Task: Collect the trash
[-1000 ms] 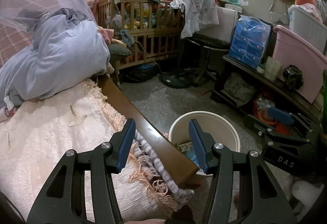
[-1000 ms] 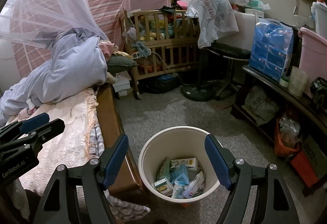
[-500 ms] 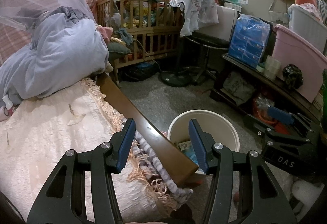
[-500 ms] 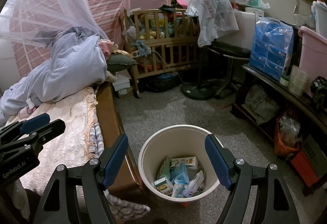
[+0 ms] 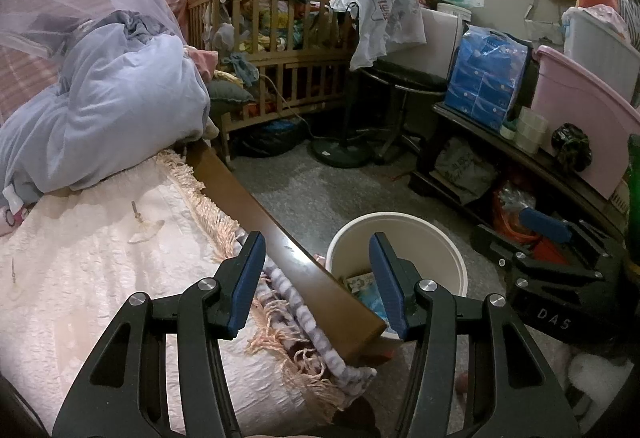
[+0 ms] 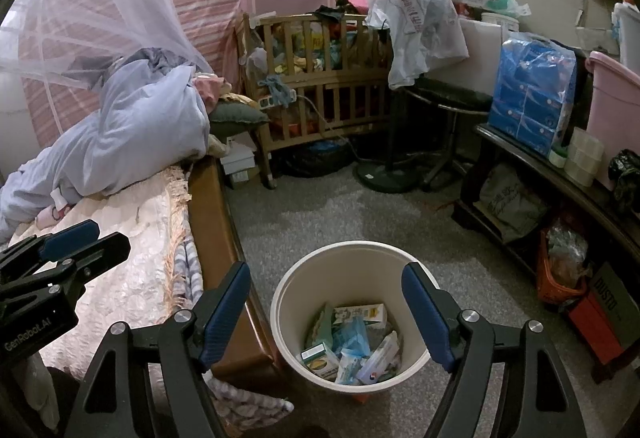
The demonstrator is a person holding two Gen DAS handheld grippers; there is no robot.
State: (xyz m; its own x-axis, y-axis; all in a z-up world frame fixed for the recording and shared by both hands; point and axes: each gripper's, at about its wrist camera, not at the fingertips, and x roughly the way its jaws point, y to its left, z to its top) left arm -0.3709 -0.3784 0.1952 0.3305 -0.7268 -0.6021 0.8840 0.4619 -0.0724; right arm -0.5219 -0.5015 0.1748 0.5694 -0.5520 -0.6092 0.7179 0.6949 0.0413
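Observation:
A white round trash bin (image 6: 288, 302) stands on the grey floor beside the bed's wooden rail, holding several boxes and wrappers (image 6: 352, 346). My right gripper (image 6: 326, 302) is open and empty, hovering above the bin. My left gripper (image 5: 318, 278) is open and empty above the bed's edge, with the bin (image 5: 440, 238) just to its right. The left gripper also shows at the left of the right wrist view (image 6: 60, 250). The right gripper also shows at the right of the left wrist view (image 5: 552, 262).
The bed with a cream quilt (image 5: 80, 270) and wooden rail (image 5: 256, 214) lies to the left, a blue duvet (image 5: 112, 110) heaped on it. A wooden crib (image 6: 320, 78), a fan stand (image 6: 384, 174) and a low shelf (image 6: 540, 174) with boxes ring the floor.
The left wrist view has drifted slightly toward the bed. The right gripper has barely moved. Both grippers stay open.

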